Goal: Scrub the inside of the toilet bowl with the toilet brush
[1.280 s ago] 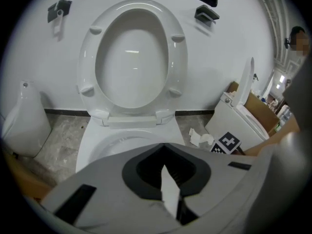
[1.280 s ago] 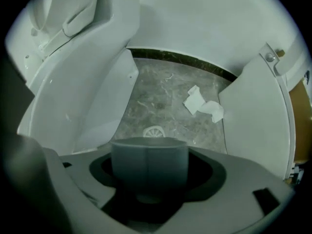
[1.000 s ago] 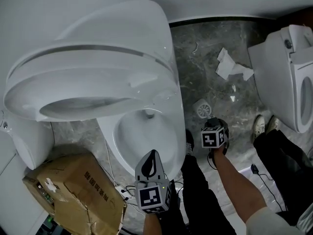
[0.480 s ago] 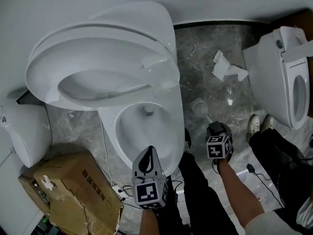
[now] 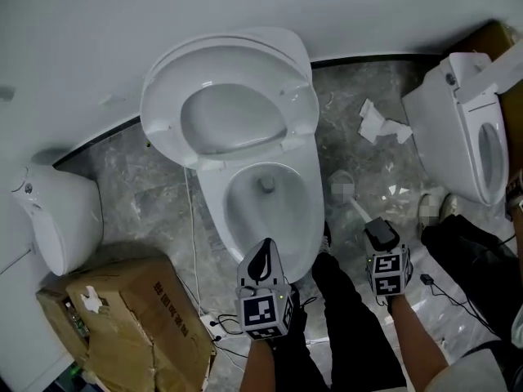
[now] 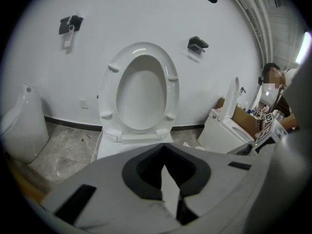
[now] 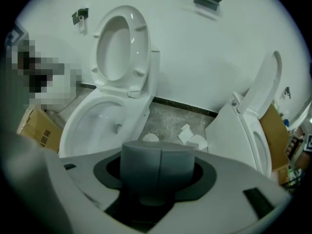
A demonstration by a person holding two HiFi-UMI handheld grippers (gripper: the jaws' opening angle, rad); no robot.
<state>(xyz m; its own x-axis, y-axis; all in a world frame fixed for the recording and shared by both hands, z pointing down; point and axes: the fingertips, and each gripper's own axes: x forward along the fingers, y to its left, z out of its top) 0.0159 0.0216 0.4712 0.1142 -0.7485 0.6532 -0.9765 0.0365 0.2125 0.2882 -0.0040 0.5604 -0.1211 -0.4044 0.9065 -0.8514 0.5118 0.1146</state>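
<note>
The white toilet stands in the middle with lid and seat (image 5: 237, 113) raised, so its bowl (image 5: 245, 198) lies open. In the head view my left gripper (image 5: 261, 251) hovers over the bowl's near rim, shut and empty. In the left gripper view this gripper (image 6: 163, 146) points at the raised seat (image 6: 142, 89). To the right of the toilet, my right gripper (image 5: 378, 229) is shut on the grey handle (image 7: 158, 167) of the toilet brush. Its thin white shaft (image 5: 360, 212) runs down toward a round white holder (image 5: 337, 184) on the floor. The brush head is blurred.
A second toilet (image 5: 462, 137) stands at the right with its lid up. Crumpled paper (image 5: 380, 122) lies on the grey floor between the toilets. At the left are a white fixture (image 5: 57, 219) and a torn cardboard box (image 5: 122, 321). Cables (image 5: 194, 219) trail beside the toilet.
Both grippers have risen, the right one further, bringing the brush handle up and away from the holder. The head view has pulled back, so the whole toilet now shows.
</note>
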